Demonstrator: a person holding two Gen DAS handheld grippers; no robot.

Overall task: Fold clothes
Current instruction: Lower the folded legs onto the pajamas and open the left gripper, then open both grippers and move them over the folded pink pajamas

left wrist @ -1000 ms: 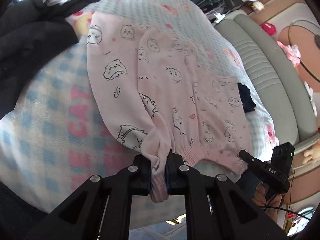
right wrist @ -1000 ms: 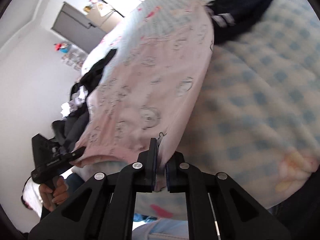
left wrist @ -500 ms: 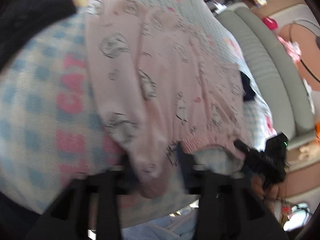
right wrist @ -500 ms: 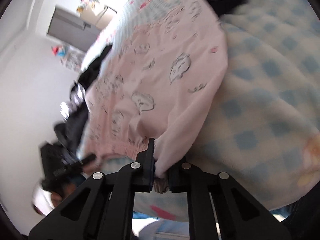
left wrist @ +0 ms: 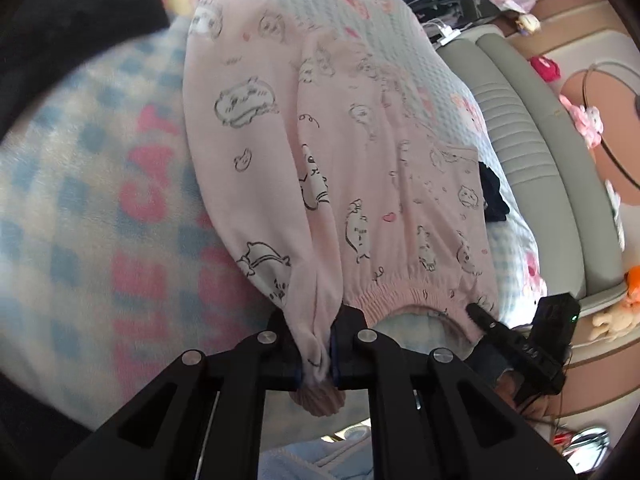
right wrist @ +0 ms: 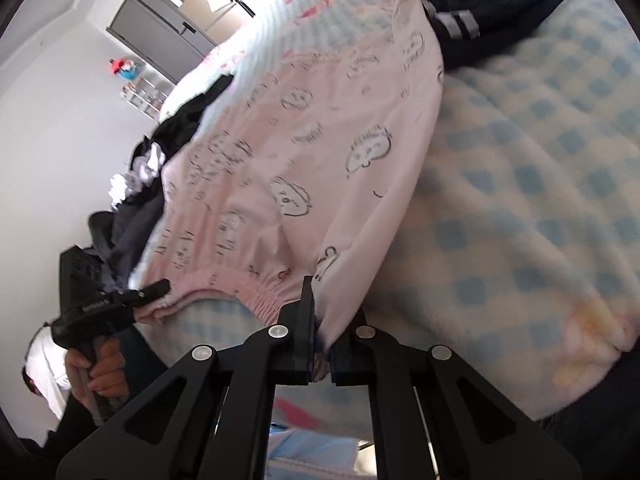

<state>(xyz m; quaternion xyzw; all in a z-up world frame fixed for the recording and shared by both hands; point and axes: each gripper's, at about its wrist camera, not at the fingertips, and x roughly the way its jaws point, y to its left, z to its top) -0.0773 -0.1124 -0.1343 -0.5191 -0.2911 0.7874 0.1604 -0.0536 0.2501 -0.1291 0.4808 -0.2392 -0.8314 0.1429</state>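
In the left wrist view a dark heap of clothes point(left wrist: 72, 20) fills the far left corner of the bed, and the blue-checked blanket point(left wrist: 80, 184) with pink letters lies bare between that heap and the pink pyjama trousers point(left wrist: 352, 152). The trousers lie spread down the middle of the bed, legs running far, elastic waistband point(left wrist: 404, 292) at the near edge. The left claw point(left wrist: 314, 354) is clamped tight on the bunched near-left corner of the waistband, cloth squeezed between its pads and a tuft hanging below. Right of the trousers a small dark garment point(left wrist: 492, 196) lies just beside their edge, then a grey padded bed frame point(left wrist: 540, 152) bounds the mattress. The right claw point(left wrist: 480, 318) bites the waistband's near-right corner

In the right wrist view the left claw point(right wrist: 156, 290) holds the far end of the waistband, a hand point(right wrist: 102, 376) on its handle. The right claw point(right wrist: 322, 354) is closed on the near corner of the trousers point(right wrist: 320, 152). A dark striped garment point(right wrist: 492, 12) touches the far leg end. To the right the blanket point(right wrist: 540, 200) is open
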